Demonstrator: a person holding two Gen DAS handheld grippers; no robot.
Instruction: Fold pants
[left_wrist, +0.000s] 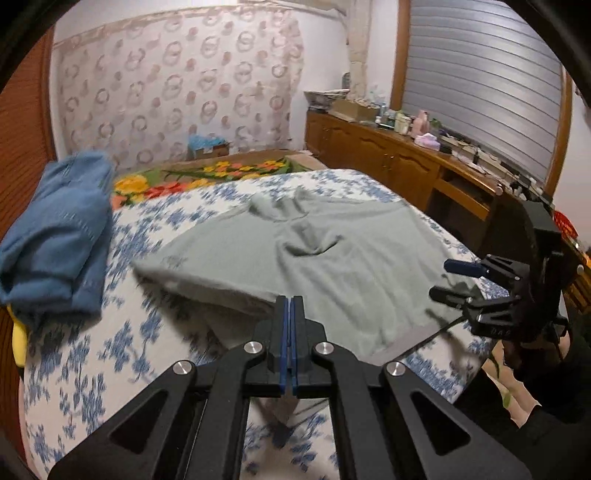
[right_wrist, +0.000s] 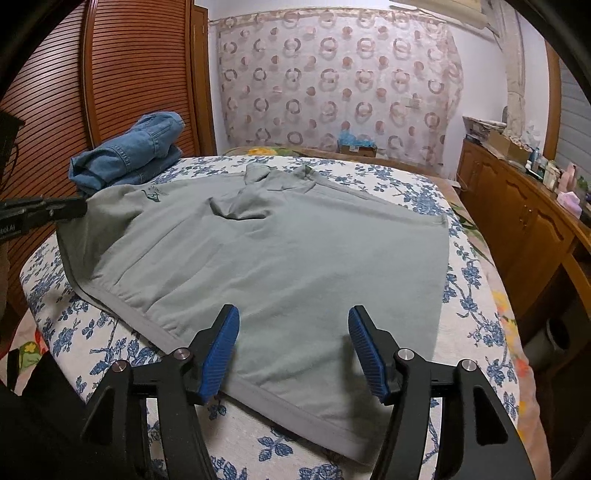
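- Denim lies in a rough folded heap at the far left corner of the bed, against the slatted wooden wardrobe.
- Left tongs come next: their blue pads are pressed flat together with nothing between them, hanging clear above the near left edge of the grey cloth.
- Grey pants, the thing being folded, lie spread across the middle of the blue-flowered bedcover, with the banded edge toward the near side and a bunched wrinkle toward the far end; a small dark logo shows near their far left corner.
- Right tongs stand released, blue pads well apart, over the near banded edge of the pants; the cloth lies under the gap and I cannot see either pad pinching it.
- A patterned curtain hangs on the far wall beyond the bed.
- A long wooden sideboard runs along the right, its top crowded with bottles, boxes and books, below a ribbed grey shutter.
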